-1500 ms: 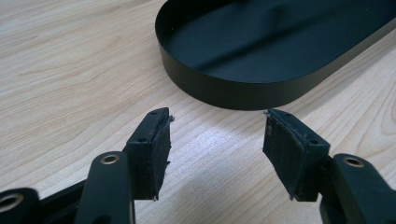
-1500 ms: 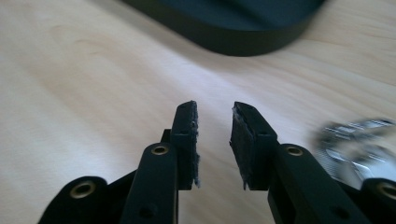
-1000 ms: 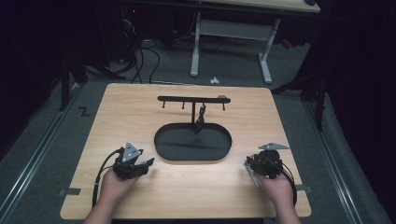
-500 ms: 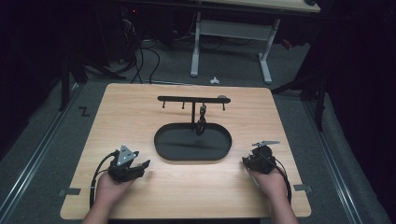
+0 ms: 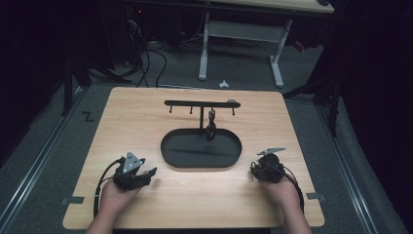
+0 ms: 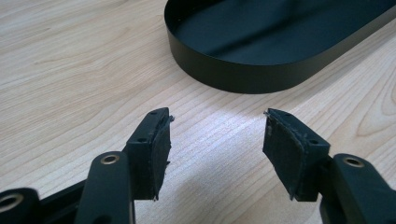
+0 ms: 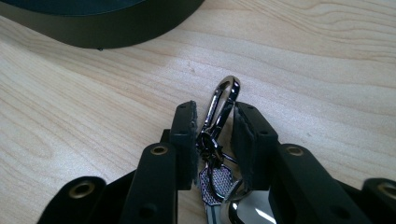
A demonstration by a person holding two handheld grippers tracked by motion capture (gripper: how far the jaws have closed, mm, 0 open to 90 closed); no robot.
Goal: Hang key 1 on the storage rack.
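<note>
A light wooden table (image 5: pixel 146 122) carries a black oval tray (image 5: pixel 170 151) from which a post rises to a crossbar of small hooks, the key rack (image 5: pixel 200 103); one dark item (image 5: pixel 211 130) already hangs from it, too small to identify. The left gripper (image 6: pixel 217 135) rests just in front of the tray's near-left rim, its jaws spread wide with bare wood between them, holding nothing. The right gripper (image 7: pixel 214 140) lies low on the table at the tray's near-right side; its jaws have just been closing and now flank a key ring with snap clip (image 7: pixel 219 116), which lies on the wood between the pads. The pads stand close on either side, though firm contact cannot be confirmed. The bunch comprises a polished metal snap clip pointing away from the gripper, a swivel, a split ring and at least one flat key near the jaw roots. Judged handling: light, rigid in each part but loosely jointed, so it will dangle and swing; smooth metal invites slipping. The best hold is probably across the clip's body near the swivel, leaving the loop free for a hook.
</note>
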